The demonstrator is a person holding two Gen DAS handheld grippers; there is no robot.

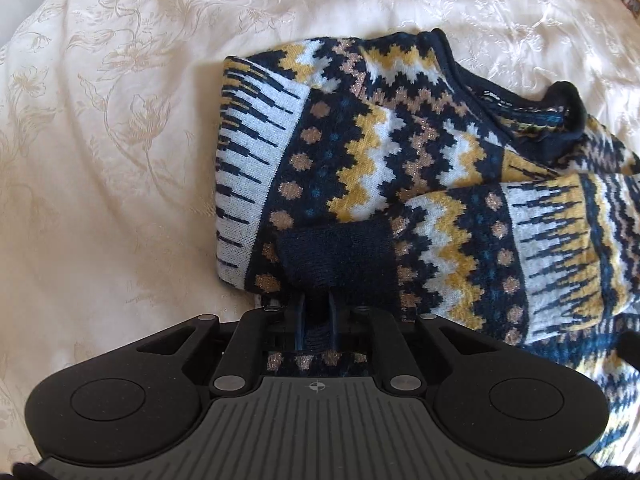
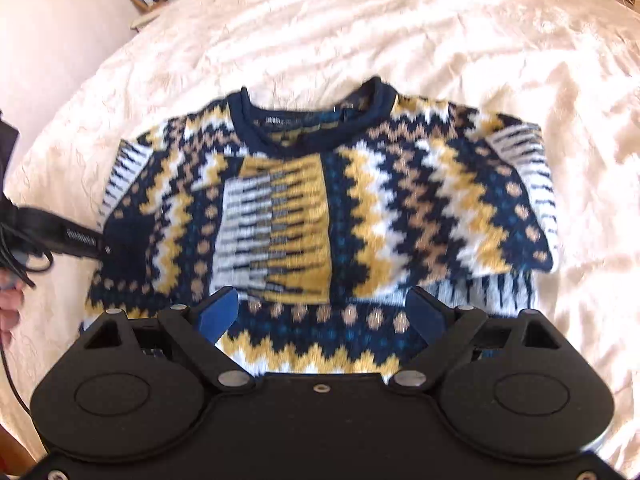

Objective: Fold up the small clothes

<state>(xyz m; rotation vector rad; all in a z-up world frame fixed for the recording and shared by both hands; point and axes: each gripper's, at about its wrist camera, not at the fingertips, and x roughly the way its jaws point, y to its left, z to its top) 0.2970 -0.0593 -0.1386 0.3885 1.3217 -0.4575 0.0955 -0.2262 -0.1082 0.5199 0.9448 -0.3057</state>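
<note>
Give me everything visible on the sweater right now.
The sweater is a knit with navy, mustard, white and tan zigzag bands and a navy ribbed collar. It lies collar-up on the cream bedspread, both sleeves folded across the front. The left claw pinches one navy cuff; the right claw hovers open above the hem.

I can make out little writing. The sweater (image 1: 400, 168) has a neck label (image 1: 493, 98) with white print that seems to begin "Sanie", the rest too small for me. From the right wrist camera the same label (image 2: 282, 120) is blurred. A crosshair mark (image 1: 318, 387) sits on my left gripper's base.
</note>
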